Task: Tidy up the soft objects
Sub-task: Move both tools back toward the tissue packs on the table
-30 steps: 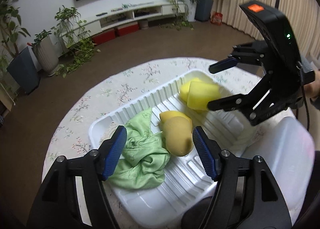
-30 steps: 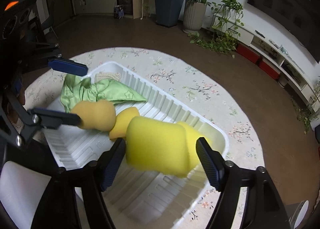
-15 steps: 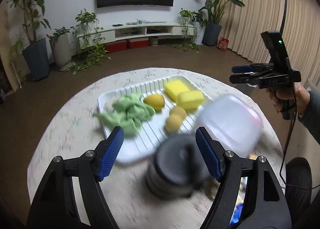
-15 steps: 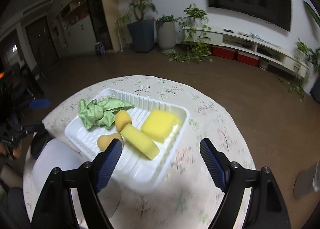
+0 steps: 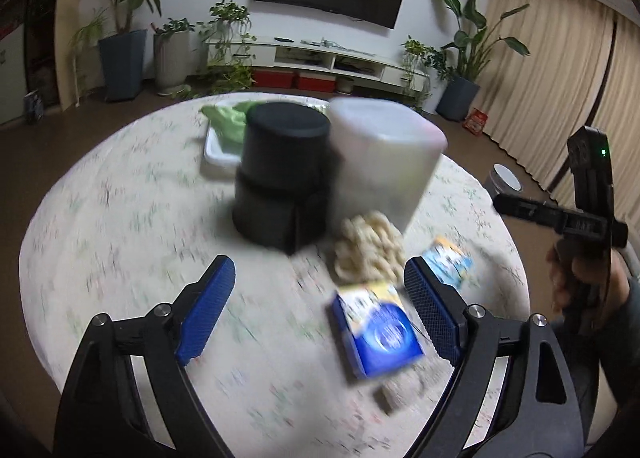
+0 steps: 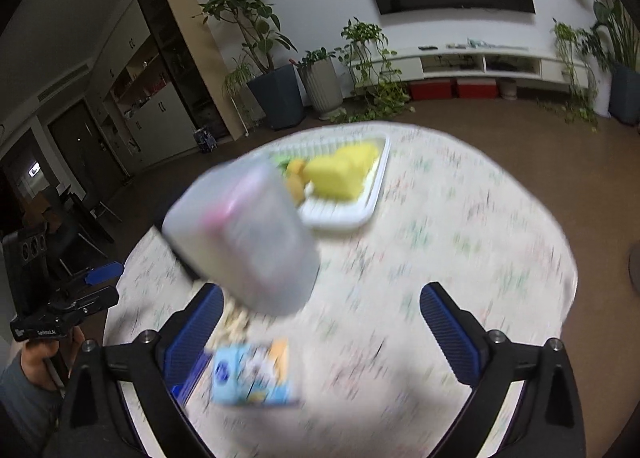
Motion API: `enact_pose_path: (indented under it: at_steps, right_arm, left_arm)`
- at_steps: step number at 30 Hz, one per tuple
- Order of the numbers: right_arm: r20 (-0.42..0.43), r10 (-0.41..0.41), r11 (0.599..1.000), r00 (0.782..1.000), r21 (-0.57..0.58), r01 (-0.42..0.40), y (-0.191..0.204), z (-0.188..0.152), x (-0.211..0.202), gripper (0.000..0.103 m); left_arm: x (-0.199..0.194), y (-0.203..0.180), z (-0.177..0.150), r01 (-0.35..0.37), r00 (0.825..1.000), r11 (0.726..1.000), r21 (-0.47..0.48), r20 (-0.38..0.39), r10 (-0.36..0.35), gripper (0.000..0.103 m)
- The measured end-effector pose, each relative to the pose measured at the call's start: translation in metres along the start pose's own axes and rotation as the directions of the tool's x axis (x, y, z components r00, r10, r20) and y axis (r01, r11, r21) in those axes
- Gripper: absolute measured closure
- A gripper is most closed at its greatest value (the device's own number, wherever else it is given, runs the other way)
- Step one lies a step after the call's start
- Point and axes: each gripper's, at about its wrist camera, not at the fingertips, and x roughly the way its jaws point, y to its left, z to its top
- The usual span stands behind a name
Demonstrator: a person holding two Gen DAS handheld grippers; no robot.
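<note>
Soft objects are gathered in a white ribbed plastic tray [image 6: 372, 193] at the far side of the round table [image 6: 460, 242], which is covered with a floral-printed cloth. In the right wrist view 2 blocky yellow sponges [image 6: 340, 173] and 2 rounded orange-yellow pieces [image 6: 297, 177] are seen lying close together in the tray, their outlines smeared by motion blur. A crumpled green cloth [image 5: 228, 119] is seen in the left wrist view at the tray's left end, partly hidden behind a black cylindrical container [image 5: 280, 173]. Just beside the latter stands 1 translucent white plastic container [image 5: 384, 161] with rounded corners. Near its base lies a lumpy cream-coloured knitted or braided thing [image 5: 370, 254]; its kind cannot be told. 2 flat blue printed packets [image 5: 378, 332] are seen on the cloth nearer the cameras, a darker one and a paler one.

The left gripper [image 5: 318, 314] is held wide open above the near table edge, with nothing between its blue textured pads [image 5: 206, 308]. The right gripper [image 6: 320, 334] is likewise spread wide and grasps nothing.
</note>
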Motion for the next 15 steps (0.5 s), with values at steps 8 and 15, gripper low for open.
enact_pose_path:
  at_steps: [8,15]
  right_arm:
    - [-0.046,-0.072,0.996,0.996,-0.061,0.069,0.042,-0.049,0.005,0.002]
    - [-0.075,-0.139,0.979,0.987,-0.160,0.125,0.061,-0.068,0.018,0.002]
  left_arm:
    - [0.009,-0.029,-0.042,-0.002,0.999,1.000,-0.026,-0.051,0.001,0.016]
    - [0.019,-0.037,-0.042,-0.067,0.995,0.998,-0.009,-0.077,0.066,0.016]
